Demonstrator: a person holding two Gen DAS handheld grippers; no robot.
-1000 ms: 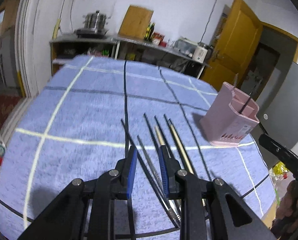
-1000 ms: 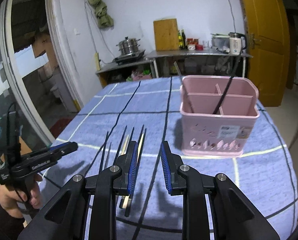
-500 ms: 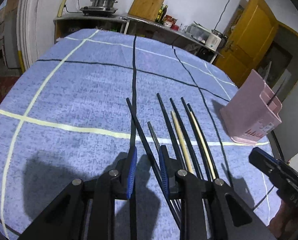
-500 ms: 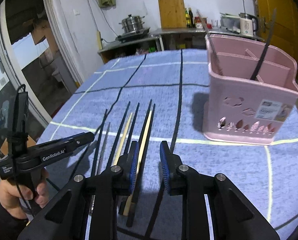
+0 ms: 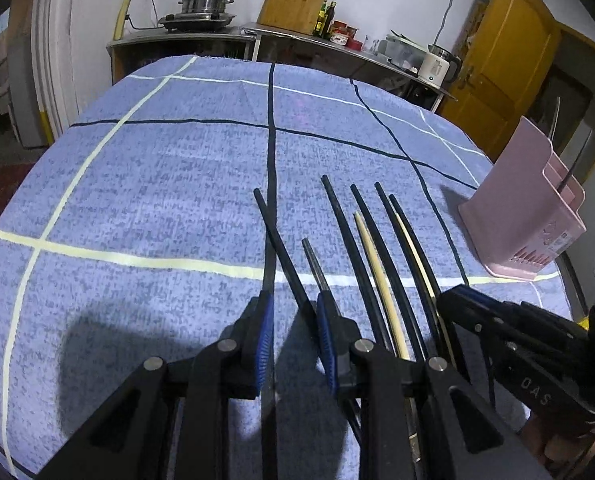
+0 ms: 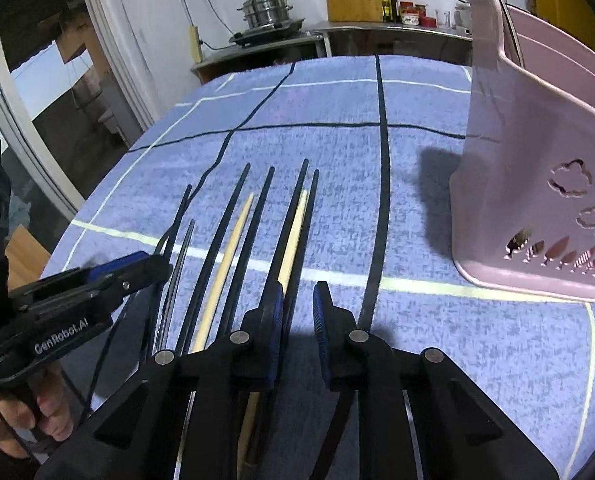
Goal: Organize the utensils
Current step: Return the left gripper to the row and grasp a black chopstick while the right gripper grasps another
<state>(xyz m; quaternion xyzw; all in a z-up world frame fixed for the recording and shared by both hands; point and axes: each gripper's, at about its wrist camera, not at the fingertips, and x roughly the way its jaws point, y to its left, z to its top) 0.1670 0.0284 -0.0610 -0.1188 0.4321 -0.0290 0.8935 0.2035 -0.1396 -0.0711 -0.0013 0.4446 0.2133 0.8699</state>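
Seven or so chopsticks point(image 5: 361, 248) lie side by side on the blue checked cloth point(image 5: 157, 184), mostly black with two pale ones among them, all pointing away from you. The pink holder point(image 6: 529, 184) stands upright to their right, well apart from the row, with a couple of sticks already in it.

Your left gripper point(image 5: 293, 336) is low over the left end of the row. Its jaws stand narrowly apart with the leftmost black stick point(image 5: 281, 248) running between the blue pads; whether the pads press on it you cannot tell from either view. Your right gripper point(image 6: 298, 320) is at the right end of the row and its jaws are closing. Only cloth shows in the gap, and the rightmost black stick point(image 6: 303, 232) passes just beside or under the left pad, so nothing looks gripped yet.

Expect these sticks to be light, stiff and smooth, so they will likely roll or slip sideways out of a shallow pinch. They lie flat and close together, so one pad has to get down between neighbours. Take each near its thick end, square across the shaft, so the long free end does not swing down when lifted. The thin grey stick point(image 5: 315, 264) in the left wrist view looks like metal and probably the most slippery.
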